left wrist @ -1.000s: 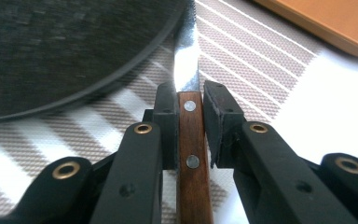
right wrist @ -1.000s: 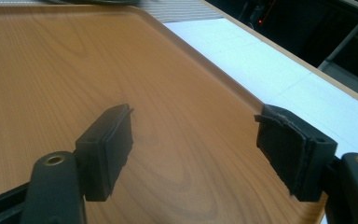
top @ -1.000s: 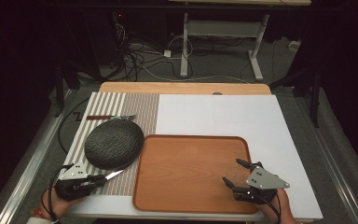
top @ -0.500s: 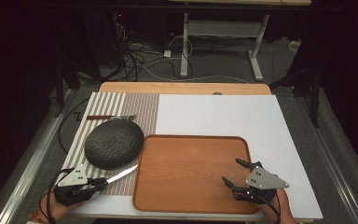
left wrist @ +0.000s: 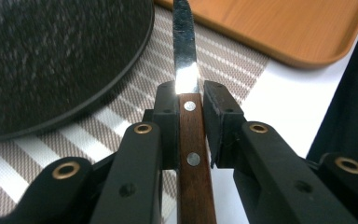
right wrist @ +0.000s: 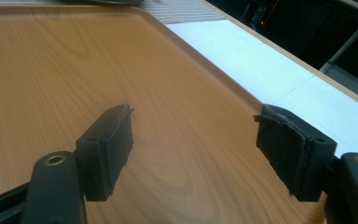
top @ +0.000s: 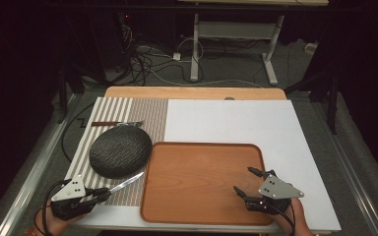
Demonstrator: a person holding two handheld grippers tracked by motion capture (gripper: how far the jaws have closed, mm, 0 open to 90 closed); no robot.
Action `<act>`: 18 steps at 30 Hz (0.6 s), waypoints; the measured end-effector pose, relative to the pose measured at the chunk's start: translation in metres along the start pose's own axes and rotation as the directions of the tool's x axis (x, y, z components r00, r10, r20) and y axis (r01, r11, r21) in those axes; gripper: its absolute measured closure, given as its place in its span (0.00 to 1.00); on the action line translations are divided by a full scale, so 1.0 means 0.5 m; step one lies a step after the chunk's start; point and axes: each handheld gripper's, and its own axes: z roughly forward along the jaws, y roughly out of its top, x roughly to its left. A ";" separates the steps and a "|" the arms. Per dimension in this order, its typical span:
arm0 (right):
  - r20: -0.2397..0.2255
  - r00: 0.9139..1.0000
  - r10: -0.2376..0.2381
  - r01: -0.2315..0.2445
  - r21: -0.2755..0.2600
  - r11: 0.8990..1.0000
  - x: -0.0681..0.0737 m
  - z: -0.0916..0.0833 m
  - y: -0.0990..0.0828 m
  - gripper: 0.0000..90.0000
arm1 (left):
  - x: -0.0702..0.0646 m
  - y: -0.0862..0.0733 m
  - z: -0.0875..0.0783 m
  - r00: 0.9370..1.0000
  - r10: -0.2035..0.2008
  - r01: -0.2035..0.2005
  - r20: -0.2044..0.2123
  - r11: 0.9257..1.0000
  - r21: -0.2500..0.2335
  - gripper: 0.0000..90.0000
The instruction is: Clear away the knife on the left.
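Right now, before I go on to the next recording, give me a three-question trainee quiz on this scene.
1. True or false: the left tool is shut on the knife by its wooden handle.
2. Which thing lies nearest the knife's blade tip? A) the black plate B) the second knife at the far edge of the striped mat C) the white board
3. Over what does the right tool hover, and how do its jaws stand?

Key
1. True: the pads press the riveted handle, blade pointing forward.
2. A
3. Over the wooden tray, jaws wide apart with nothing between them.
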 end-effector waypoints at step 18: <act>0.016 1.000 -0.003 0.003 -0.002 1.000 0.001 -0.006 -0.002 0.31 | -0.019 0.097 0.049 0.999 0.041 -0.044 -0.021 0.992 -0.115 0.82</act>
